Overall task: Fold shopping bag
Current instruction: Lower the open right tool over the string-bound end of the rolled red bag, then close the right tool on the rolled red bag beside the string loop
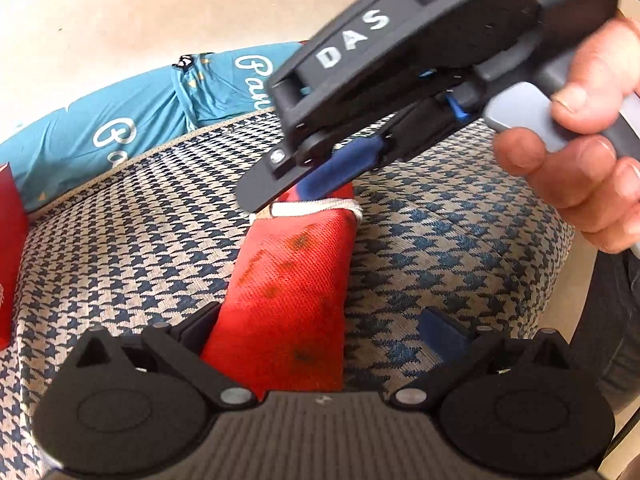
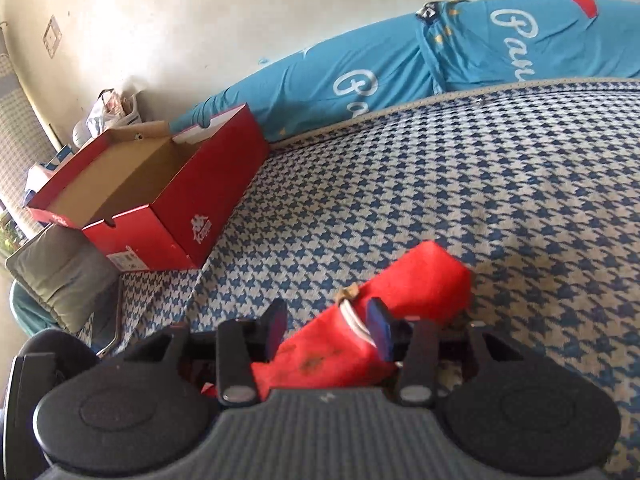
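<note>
Folded red shopping bag (image 1: pixel 288 280) at mid-frame on houndstooth bedcover (image 1: pixel 120 248).
Left gripper (image 1: pixel 320 332) stands wide around its near end; right gripper (image 2: pixel 328 324), jaws partly apart, loosely straddles the other end, white handle (image 1: pixel 316 207) showing.

The shopping bag (image 1: pixel 288 280) is red woven cloth, already folded into a narrow, thick bundle, with a few dark blotches on its upper face and a white cord or trim (image 1: pixel 316 206) crossing its far end. In the left wrist view it lies flat on the blue-and-white houndstooth bed cover (image 1: pixel 120 240) — a long strip running from about 6 o'clock at the bottom edge up toward 12 o'clock at mid-frame. In the right wrist view the bundle (image 2: pixel 420 280) slants from 7 o'clock to 1 o'clock, low and middle in the frame — its far end blunt and slightly blurred, the white trim showing near its middle.
</note>
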